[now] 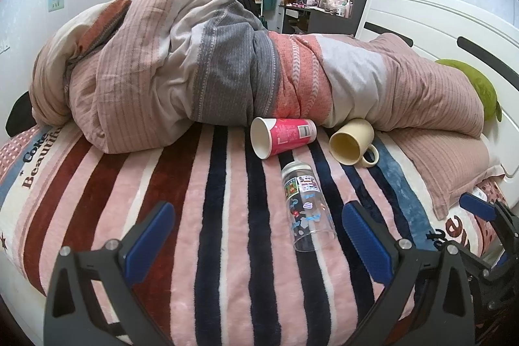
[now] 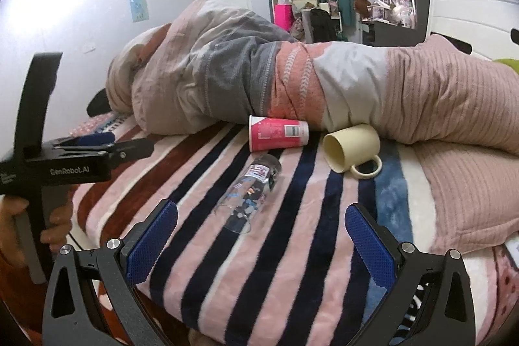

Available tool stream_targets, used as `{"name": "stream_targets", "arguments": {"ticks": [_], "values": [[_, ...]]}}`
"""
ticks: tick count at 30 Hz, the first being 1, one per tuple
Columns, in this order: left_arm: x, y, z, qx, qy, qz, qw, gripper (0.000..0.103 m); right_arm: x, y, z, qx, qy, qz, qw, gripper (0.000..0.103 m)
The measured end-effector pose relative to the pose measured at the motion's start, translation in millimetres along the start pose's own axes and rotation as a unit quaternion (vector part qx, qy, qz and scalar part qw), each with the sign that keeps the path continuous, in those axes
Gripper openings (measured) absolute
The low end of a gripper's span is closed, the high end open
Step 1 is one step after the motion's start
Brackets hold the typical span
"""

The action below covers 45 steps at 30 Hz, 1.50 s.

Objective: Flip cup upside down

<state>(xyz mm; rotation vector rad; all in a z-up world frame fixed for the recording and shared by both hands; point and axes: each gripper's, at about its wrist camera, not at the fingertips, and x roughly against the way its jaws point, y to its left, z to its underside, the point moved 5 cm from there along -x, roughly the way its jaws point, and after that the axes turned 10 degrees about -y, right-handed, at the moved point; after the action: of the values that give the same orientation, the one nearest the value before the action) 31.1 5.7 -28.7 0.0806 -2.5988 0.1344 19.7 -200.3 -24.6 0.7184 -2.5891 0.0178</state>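
Three cups lie on their sides on the striped blanket (image 1: 227, 216). A clear glass with stickers (image 1: 306, 205) lies nearest, its mouth toward me; it also shows in the right wrist view (image 2: 249, 193). Behind it lie a pink paper cup (image 1: 282, 137) (image 2: 277, 133) and a cream mug (image 1: 352, 143) (image 2: 352, 148) with its handle down to the right. My left gripper (image 1: 256, 235) is open and empty, short of the glass. My right gripper (image 2: 261, 235) is open and empty, just in front of the glass.
A bunched quilt (image 1: 211, 64) lies right behind the cups. A pillow (image 1: 447, 161) sits at the right, with the white headboard (image 1: 438, 21) beyond. The left gripper's body (image 2: 65, 158) and the hand holding it show at the left of the right wrist view.
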Motion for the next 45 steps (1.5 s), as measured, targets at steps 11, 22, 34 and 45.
{"name": "stream_targets", "arguments": {"ticks": [11, 22, 34, 45], "values": [[-16.9, -4.3, -1.6, -0.012, 0.008, 0.004, 0.9999, 0.103, -7.5, -3.9, 1.9, 0.006, 0.000, 0.028, 1.000, 0.103], [-57.2, 4.3, -8.3, -0.014, 0.020, 0.009, 0.9997, 0.103, -58.3, -29.3, 7.4, -0.072, 0.029, 0.006, 0.997, 0.102], [-88.2, 20.5, -8.1, -0.005, 0.020, 0.021, 0.9996, 0.103, -124.2, -35.2, 17.4, -0.123, 0.086, -0.075, 0.986, 0.095], [-101.6, 47.9, 5.1, 0.087, 0.066, 0.103, 0.9886, 0.103, -221.0, -14.7, 57.7, -0.242, 0.226, -0.135, 0.934, 0.064]]}}
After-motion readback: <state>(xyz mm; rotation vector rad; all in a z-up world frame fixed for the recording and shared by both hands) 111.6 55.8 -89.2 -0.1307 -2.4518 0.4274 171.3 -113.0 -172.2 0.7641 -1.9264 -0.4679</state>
